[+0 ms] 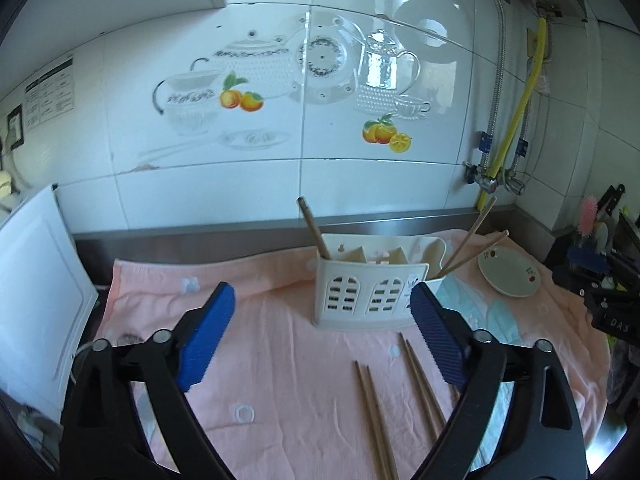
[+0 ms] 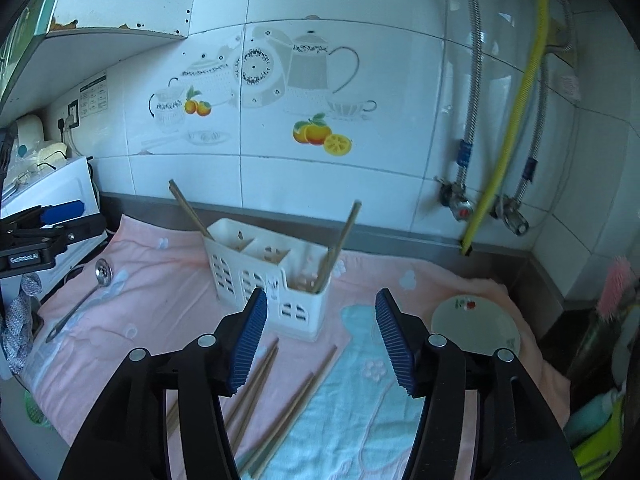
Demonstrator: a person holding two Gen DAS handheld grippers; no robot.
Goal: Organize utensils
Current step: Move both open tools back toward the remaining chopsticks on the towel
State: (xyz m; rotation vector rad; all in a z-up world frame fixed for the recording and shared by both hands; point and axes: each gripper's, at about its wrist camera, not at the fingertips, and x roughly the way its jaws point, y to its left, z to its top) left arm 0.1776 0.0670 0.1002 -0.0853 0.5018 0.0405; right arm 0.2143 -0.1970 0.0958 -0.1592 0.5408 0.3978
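Observation:
A white slotted utensil holder stands on a pink towel. One brown chopstick leans out of its left compartment, and a pair out of its right one. Two loose pairs of chopsticks lie on the towel in front of the holder. A metal slotted spoon rests on the towel's left side. My left gripper hangs open before the holder, with nothing between its pads. My right gripper is open too, above the loose chopsticks and empty.
A small white plate sits on the towel to the right of the holder. A white appliance borders the towel on the left. Pipes and valves run down the tiled wall. Bottles and a pink brush crowd the right corner.

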